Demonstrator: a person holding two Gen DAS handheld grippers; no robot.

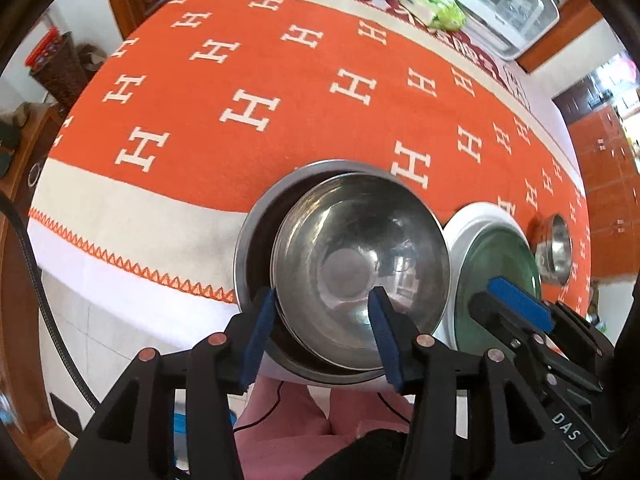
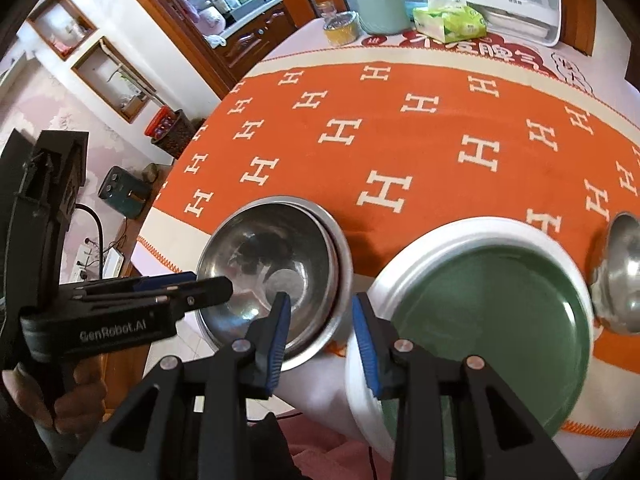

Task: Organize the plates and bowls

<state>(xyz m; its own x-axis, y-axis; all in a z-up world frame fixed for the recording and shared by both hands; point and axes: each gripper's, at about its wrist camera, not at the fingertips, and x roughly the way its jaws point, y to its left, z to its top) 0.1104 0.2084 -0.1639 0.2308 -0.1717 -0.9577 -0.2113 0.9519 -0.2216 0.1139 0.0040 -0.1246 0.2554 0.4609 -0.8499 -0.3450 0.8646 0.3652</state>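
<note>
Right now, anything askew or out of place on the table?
Yes. The inner steel bowl sits off-centre and tilted in the outer steel bowl, not nested flush. That stack and the white plate under the green plate overhang the table's near edge. Nothing looks spilled or damaged.

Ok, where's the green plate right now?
The green plate sits inside a white plate at the table's near edge, right of the stacked steel bowls and left of a lone steel bowl in the right wrist view.

An orange cloth (image 2: pixel 400 140) with white H marks covers the table. At its far edge stand a green tissue pack (image 2: pixel 450 22), a pale green canister (image 2: pixel 380 6) (wood-lidded) and a yellow tin (image 2: pixel 340 28).
</note>
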